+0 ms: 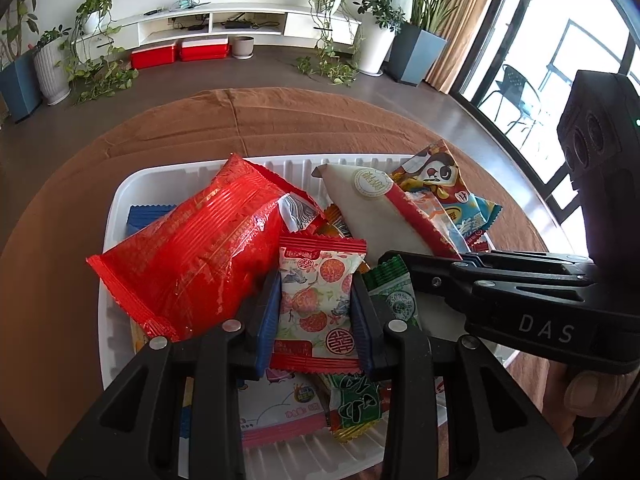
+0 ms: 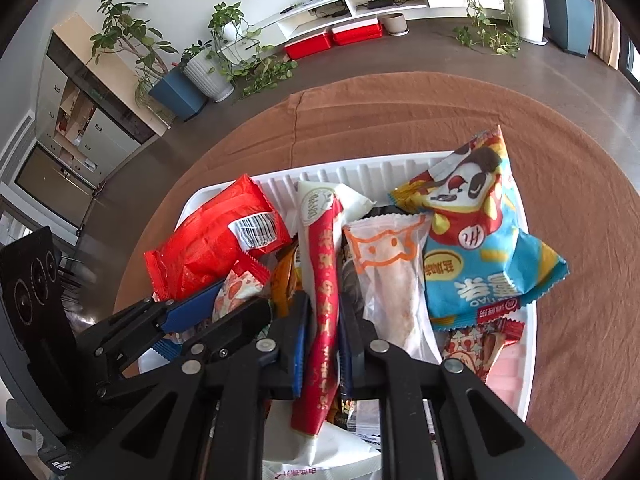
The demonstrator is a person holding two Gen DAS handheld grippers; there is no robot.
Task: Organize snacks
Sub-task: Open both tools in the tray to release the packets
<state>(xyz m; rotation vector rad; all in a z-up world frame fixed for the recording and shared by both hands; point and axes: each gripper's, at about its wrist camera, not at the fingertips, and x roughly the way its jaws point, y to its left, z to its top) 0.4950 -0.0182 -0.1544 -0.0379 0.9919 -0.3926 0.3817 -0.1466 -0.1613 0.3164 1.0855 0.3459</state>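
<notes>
Both grippers gripping snacks in the white tray (image 1: 120,200)

I see my left gripper (image 1: 316,316) with its fingers nearly closed on the small floral red-edged packet (image 1: 316,304), at 6 o'clock in the tray beside the big red bag (image 1: 192,264). My right gripper (image 2: 322,332) has its fingers fully pinched on the long white packet with a red stripe (image 2: 324,280). The panda bag (image 2: 480,248) lies at 2 o'clock; the tray sits on the brown-clothed desk (image 1: 320,120).
</notes>
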